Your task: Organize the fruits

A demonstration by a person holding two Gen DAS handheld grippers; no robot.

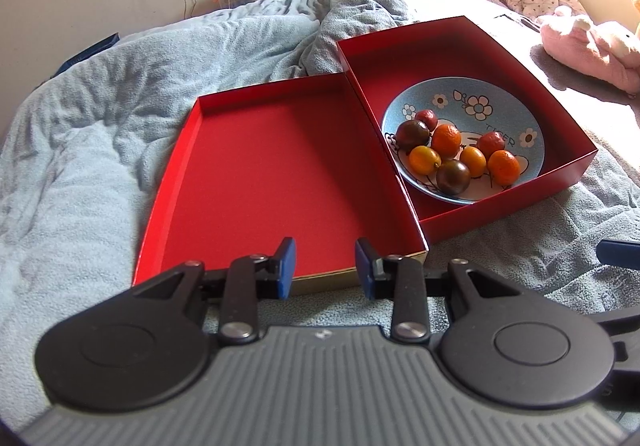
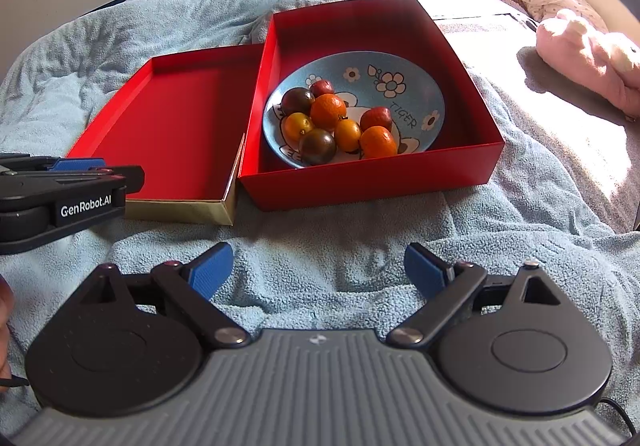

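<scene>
A blue flowered plate (image 1: 496,102) (image 2: 400,70) sits inside a deep red box (image 1: 512,202) (image 2: 368,182) and holds several small fruits: orange ones (image 1: 446,140) (image 2: 328,110), dark purple ones (image 1: 452,176) (image 2: 317,146) and red ones (image 1: 491,143) (image 2: 376,118). A shallow red lid (image 1: 272,174) (image 2: 176,118) lies empty to its left. My left gripper (image 1: 325,266) is open and empty at the lid's near edge; it also shows in the right wrist view (image 2: 80,170). My right gripper (image 2: 319,272) is open wide and empty, over the blanket short of the box.
Everything rests on a rumpled light-blue blanket (image 1: 120,126) (image 2: 360,238) on a bed. A pink plush toy (image 1: 592,42) (image 2: 584,50) lies at the right. Clothes and a wall with cables are behind.
</scene>
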